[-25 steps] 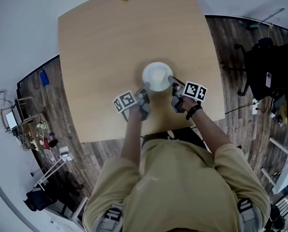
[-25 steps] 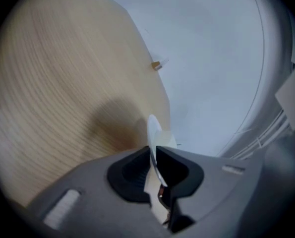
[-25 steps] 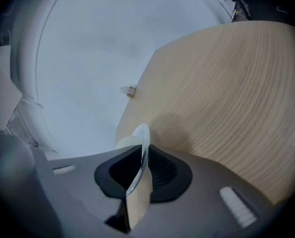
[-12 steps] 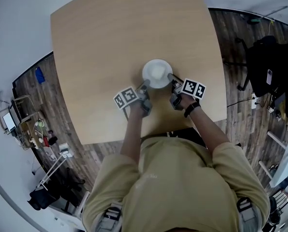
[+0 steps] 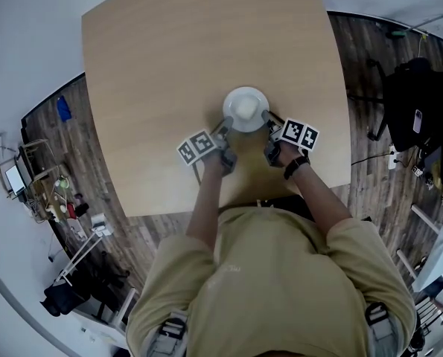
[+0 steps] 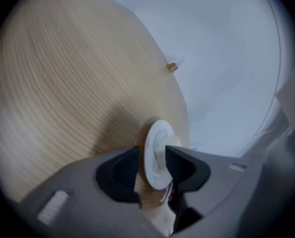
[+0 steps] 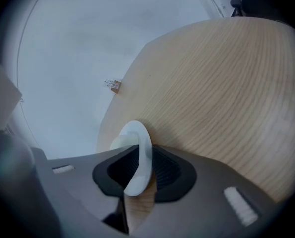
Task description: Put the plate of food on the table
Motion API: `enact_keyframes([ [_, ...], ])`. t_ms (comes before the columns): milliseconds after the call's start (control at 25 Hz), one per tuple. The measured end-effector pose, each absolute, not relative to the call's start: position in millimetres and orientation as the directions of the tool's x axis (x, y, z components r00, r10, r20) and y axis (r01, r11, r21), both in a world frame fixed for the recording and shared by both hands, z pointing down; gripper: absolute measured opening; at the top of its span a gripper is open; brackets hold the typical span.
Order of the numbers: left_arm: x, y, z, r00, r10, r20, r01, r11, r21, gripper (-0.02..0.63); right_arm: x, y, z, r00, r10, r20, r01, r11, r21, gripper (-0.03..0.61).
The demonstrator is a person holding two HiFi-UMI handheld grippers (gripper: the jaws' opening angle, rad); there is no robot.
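Releasing seemed the step: the round white plate of pale food [image 5: 246, 109] sat on the light wooden table [image 5: 154, 65], its rim loose between the opening jaws of left gripper [image 5: 223, 131] and right gripper [image 5: 266, 118]; the next move called for drawing both back level.

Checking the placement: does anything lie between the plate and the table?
Nothing visible does. The plate sits directly on the table; the left gripper and right gripper have its rim between their opening jaws.
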State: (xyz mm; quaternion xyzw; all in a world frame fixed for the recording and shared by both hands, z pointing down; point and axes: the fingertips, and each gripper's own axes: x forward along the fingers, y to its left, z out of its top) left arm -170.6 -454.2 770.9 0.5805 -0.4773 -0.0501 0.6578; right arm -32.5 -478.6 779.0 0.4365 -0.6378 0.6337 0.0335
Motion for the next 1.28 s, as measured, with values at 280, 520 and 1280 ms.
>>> enact_keyframes([
  [280, -176, -444, 761, 0.512, -0.636, 0.578, -0.526, 0.300, 0.796, 0.156, -25, -484, 760, -0.604, -0.535, 0.590, -0.667, -0.065, -0.742, 0.176],
  [520, -174, -447, 730, 0.470, -0.685, 0.557, -0.630, 0.183, 0.755, 0.181, -11, -488, 725, -0.618, -0.555, 0.556, -0.708, 0.088, -0.700, 0.162],
  [1280, -164, -407, 522, 0.162, -0.943, 0.291, -0.985, -0.136, 0.108, 0.000, 39, -450, 512, -0.535, -0.799, 0.276, -0.845, 0.510, -0.162, -0.006],
])
